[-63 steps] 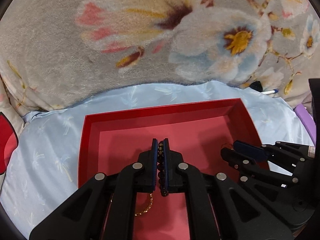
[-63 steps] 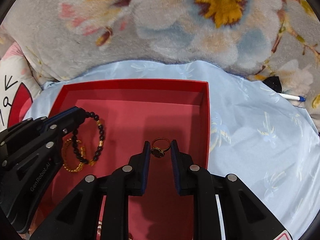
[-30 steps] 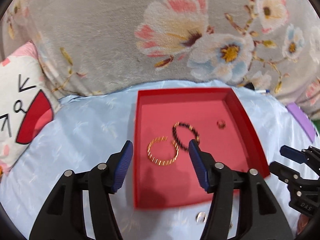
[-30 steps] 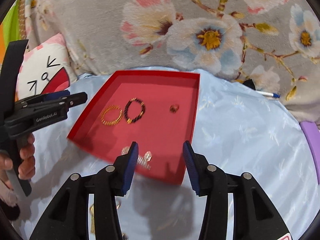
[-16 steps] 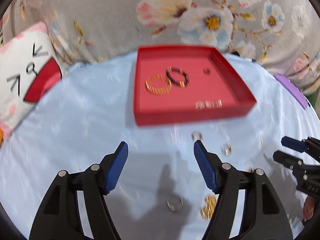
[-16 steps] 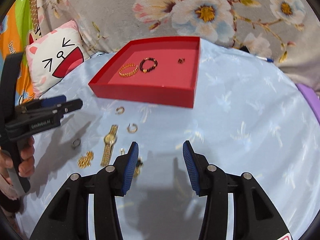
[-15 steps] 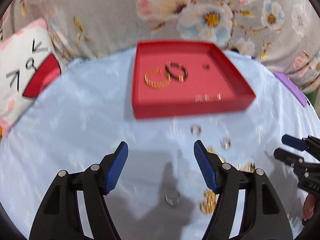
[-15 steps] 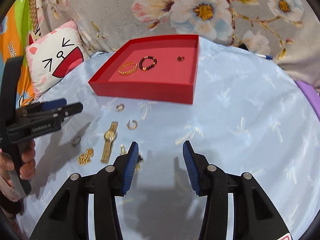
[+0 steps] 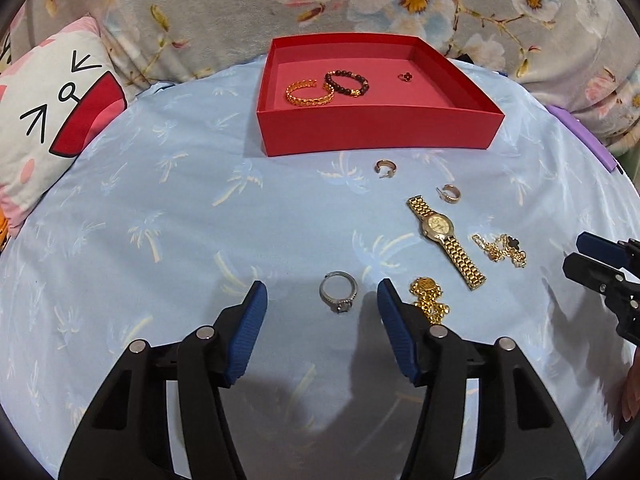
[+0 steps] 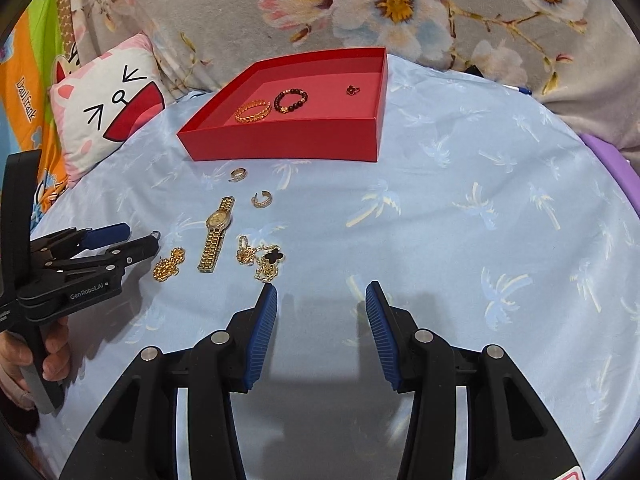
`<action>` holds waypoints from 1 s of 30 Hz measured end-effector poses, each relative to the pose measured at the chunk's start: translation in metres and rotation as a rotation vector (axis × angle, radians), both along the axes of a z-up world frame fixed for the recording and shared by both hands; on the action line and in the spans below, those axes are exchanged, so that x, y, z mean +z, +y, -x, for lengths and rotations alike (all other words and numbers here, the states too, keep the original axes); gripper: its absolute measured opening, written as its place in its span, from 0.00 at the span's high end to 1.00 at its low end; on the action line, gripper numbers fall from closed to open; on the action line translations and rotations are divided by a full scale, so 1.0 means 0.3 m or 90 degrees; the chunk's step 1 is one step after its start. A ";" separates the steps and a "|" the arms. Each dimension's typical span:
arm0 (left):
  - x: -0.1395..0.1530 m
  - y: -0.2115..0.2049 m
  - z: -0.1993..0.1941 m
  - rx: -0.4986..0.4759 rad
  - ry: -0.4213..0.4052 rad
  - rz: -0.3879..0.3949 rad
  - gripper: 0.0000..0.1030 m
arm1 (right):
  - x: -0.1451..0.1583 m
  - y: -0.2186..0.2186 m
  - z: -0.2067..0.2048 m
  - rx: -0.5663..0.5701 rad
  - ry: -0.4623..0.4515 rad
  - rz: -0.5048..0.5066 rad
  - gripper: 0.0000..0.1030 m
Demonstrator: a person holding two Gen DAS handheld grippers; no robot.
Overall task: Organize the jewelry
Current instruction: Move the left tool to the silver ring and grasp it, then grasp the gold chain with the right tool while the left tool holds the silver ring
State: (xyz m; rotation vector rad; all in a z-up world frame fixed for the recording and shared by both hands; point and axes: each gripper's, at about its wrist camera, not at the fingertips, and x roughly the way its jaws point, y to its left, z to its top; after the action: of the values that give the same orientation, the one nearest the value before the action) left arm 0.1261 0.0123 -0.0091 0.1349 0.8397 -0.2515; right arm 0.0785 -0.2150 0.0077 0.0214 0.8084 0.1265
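A red box [image 9: 376, 128] [image 10: 288, 142] holds a gold bangle [image 9: 309, 93], a dark bead bracelet [image 9: 346, 83] and a small red clover ring [image 9: 407, 76]. On the blue cloth in front lie a silver ring [image 9: 338, 297], two small gold hoops [image 9: 386, 167] [image 9: 451, 193], a gold watch [image 9: 442, 236] [image 10: 216, 232], a clover necklace [image 9: 500, 249] [image 10: 266, 259] and a gold chain heap [image 9: 430, 299] [image 10: 169, 264]. My left gripper [image 9: 320, 300] is open, with the silver ring between its fingertips. My right gripper [image 10: 320, 300] is open and empty, just right of the necklace.
A cat-face pillow [image 9: 52, 120] lies at the left. A floral grey blanket [image 9: 360, 0] rises behind the box. A purple object [image 9: 580, 136] lies at the right cloth edge, and a pen [image 10: 516, 89] lies behind the box on the right.
Both grippers let go of the bead bracelet and the clover ring in the box, opened, and pulled back over the loose jewelry. The left one now stands around the silver ring.
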 end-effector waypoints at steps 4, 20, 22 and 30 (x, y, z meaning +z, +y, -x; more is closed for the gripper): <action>-0.005 0.003 -0.001 0.000 0.007 0.007 0.63 | -0.003 0.009 0.004 0.005 -0.005 0.010 0.56; 0.004 -0.014 0.028 -0.024 -0.004 0.014 0.92 | -0.017 0.039 0.011 0.026 -0.005 0.027 0.56; 0.005 -0.007 0.027 -0.022 -0.004 0.020 0.92 | -0.015 0.040 0.012 0.026 -0.007 0.027 0.56; 0.026 0.016 0.025 -0.008 -0.025 0.019 0.92 | 0.018 0.070 -0.056 0.043 -0.013 0.024 0.56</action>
State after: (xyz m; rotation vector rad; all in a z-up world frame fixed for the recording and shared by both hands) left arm 0.1187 0.0172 -0.0014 0.1165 0.7962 -0.2727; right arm 0.0953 -0.1939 0.0131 -0.0430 0.7910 0.1745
